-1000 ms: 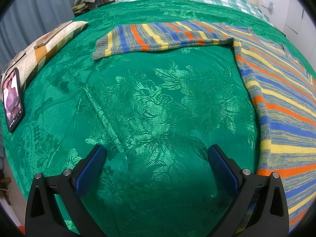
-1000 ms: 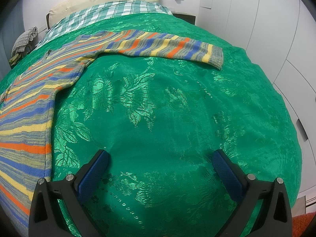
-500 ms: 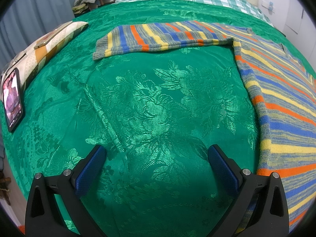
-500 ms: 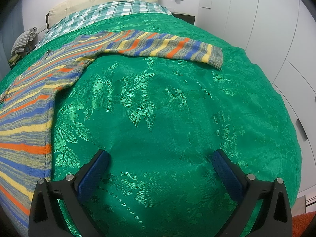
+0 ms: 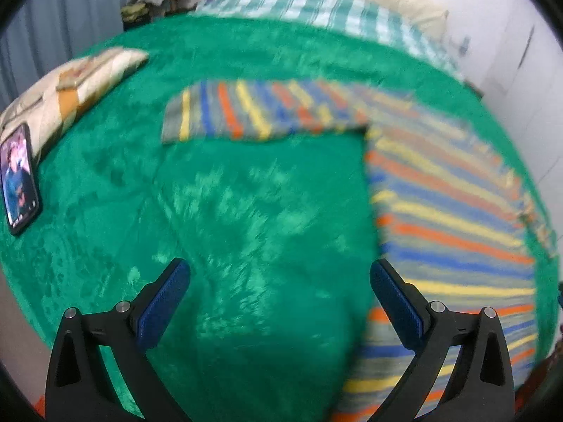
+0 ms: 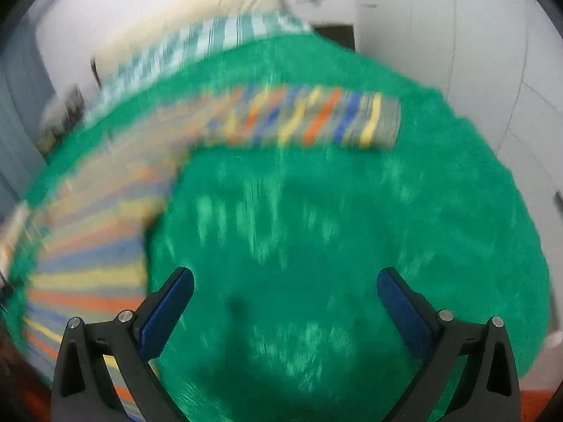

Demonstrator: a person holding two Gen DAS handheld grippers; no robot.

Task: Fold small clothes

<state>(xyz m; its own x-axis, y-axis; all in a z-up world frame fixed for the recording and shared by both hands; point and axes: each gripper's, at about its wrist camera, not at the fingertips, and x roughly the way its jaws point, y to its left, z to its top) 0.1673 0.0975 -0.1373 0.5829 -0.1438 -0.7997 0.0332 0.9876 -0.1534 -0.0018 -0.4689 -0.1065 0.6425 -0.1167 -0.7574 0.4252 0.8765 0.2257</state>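
Even, soft indoor light, no glare. Heavy motion blur across both views, worst on the right wrist: striped sweater (image 6: 105,246) smeared, green bedspread (image 6: 352,211) streaked. Gripper fingers (image 5: 162,302) crisp. Fisheye bending and dark vignette at corners.

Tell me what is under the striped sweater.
The striped sweater lies flat on the green bedspread, sleeves spread. Only bedspread shows around it; anything beneath the sweater's body is covered.
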